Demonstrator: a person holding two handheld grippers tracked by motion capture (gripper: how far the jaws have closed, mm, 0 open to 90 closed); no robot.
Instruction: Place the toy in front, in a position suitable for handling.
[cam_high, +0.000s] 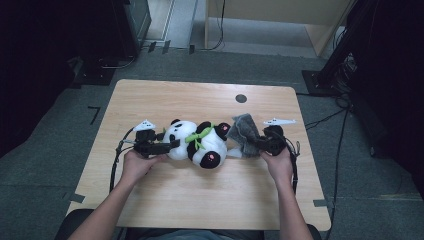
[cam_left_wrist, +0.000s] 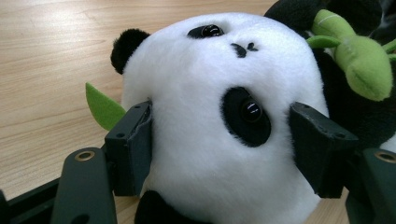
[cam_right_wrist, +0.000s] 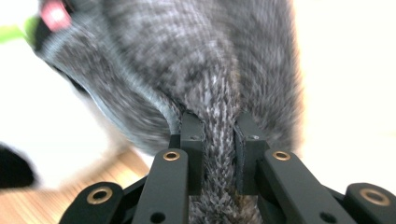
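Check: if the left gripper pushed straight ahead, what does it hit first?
Nothing new: the left gripper already clamps the white plush panda's head. Straight on, it would drive into that head, then probably the black body with green bamboo.

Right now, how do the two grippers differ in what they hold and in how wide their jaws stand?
The left gripper holds the plush panda by its head, jaws wide apart; the right gripper pinches a fold of the grey knitted cloth, jaws almost together. The panda's head is white and bulky; the cloth is grey and thin where it is pinched. Both grippers lie low over the wooden table.
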